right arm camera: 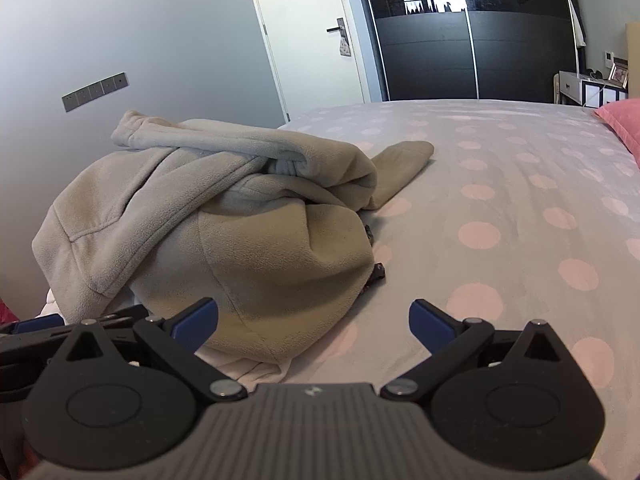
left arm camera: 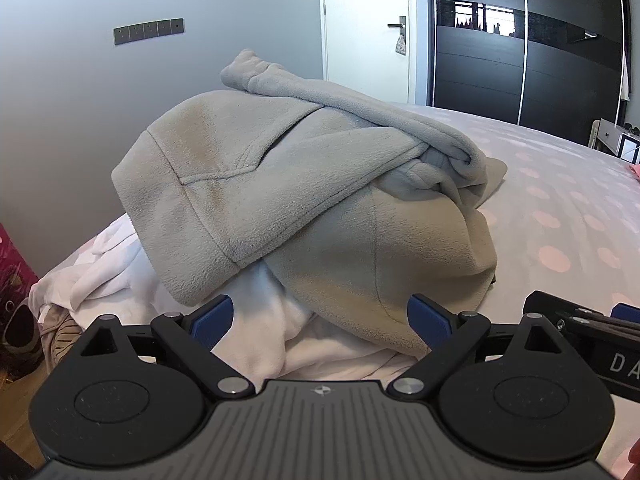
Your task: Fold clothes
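Observation:
A bulky grey fleece hoodie (left arm camera: 280, 184) lies crumpled in a heap on the bed, one sleeve draped over its top. Under it sits a white garment (left arm camera: 120, 268), bunched at the bed's near corner. My left gripper (left arm camera: 320, 322) is open just in front of the heap, its blue pads over the white cloth and the hoodie's lower edge, holding nothing. In the right wrist view the same hoodie (right arm camera: 224, 220) fills the left half. My right gripper (right arm camera: 314, 324) is open beside the hoodie's hood, with its left pad in front of the hood and its right pad over bare bedsheet.
The bed (right arm camera: 520, 208) has a pale sheet with pink dots, bare to the right. A pink pillow (right arm camera: 620, 120) lies at the far right. Grey wall, white door (right arm camera: 312, 40) and dark wardrobe (right arm camera: 472, 40) stand behind. A pink bag (left arm camera: 16, 280) sits on the floor at left.

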